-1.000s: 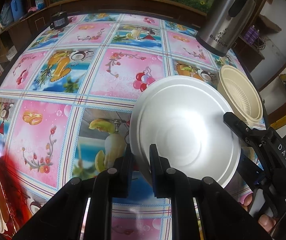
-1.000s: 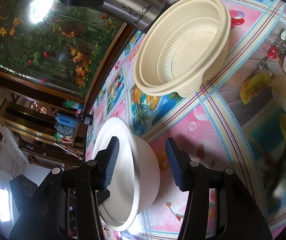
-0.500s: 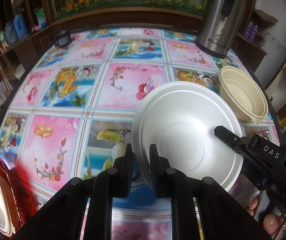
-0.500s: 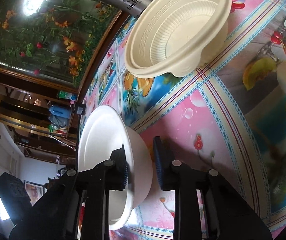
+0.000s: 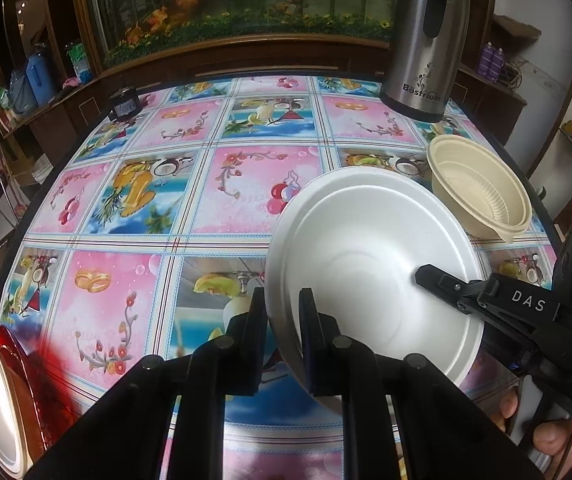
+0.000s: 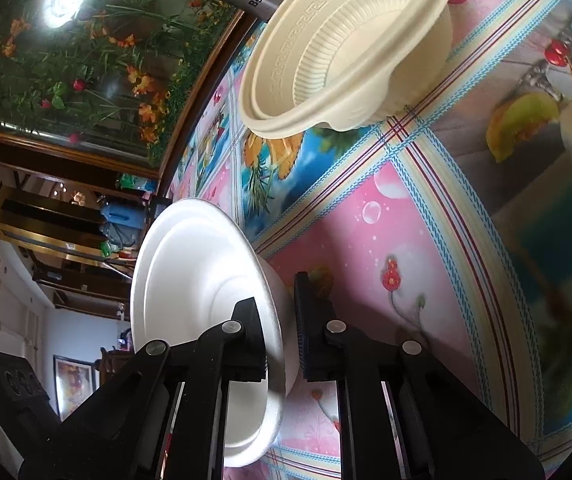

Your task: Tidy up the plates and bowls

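White foam bowl (image 5: pixel 369 264) tilted above bench (image 5: pixel 190 208), near rim hidden behind left gripper (image 5: pixel 284 312), which pinches that rim. Right gripper (image 6: pixel 280 330), just closed, pinches opposite wall; in left view only its top finger shows inside bowl. Hand (image 5: pixel 553 436) under right gripper cut off at frame edge. Red plate (image 5: pixel 26 392) with white dish cropped at left corner. Cream bowl (image 5: pixel 481 188) beside steel flask (image 5: pixel 425 40), flask top cut off.
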Motion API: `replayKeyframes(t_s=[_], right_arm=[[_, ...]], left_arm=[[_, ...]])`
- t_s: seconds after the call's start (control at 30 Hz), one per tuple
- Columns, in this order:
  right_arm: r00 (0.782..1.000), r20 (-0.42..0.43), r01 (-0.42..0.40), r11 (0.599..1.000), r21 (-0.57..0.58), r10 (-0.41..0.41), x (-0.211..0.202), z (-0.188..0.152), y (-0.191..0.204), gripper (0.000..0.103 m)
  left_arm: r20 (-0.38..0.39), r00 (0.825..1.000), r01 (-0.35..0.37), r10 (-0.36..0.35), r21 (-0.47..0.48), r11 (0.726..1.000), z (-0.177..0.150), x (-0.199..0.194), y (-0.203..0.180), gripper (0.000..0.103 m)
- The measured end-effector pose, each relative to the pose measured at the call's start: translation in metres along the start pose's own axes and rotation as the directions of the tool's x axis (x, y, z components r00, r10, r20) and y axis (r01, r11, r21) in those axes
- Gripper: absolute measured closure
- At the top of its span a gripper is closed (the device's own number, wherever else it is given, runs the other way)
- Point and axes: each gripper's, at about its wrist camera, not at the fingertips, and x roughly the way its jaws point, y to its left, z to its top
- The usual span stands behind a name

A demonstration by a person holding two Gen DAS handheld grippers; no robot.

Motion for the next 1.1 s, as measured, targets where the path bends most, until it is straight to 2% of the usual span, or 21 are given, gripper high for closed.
replayKeyframes(t_s=[0.27,0.6,0.87,1.1], right_arm=[[0.999,0.003,-0.044,0.999,0.03,0.044,-0.003,-0.002,-0.007,0.092],[1.0,-0.004,0.006,1.0,-0.004,-0.006,-0.006,-0.012,0.0,0.092],[1.0,0.005,0.0,1.0,-0.031,0.0,-0.004,-0.014,0.002,0.094],[0.997,-0.069,-0.02,0.999,-0.045,0.017,0.0,-0.012,0.003,0.092]], left_arm=[[0.014,1.0,0.003,-0.003,0.008,1.0,-0.001,-0.001,-0.002,0.089],[-0.001,1.0,0.024,-0.024,-0.018,1.0,-0.003,0.006,0.008,0.089],[0.008,0.999,0.038,-0.038,-0.022,0.999,-0.007,0.007,0.011,0.089],[0.003,0.998,0.056,-0.056,-0.038,0.998,-0.012,0.013,0.018,0.089]])
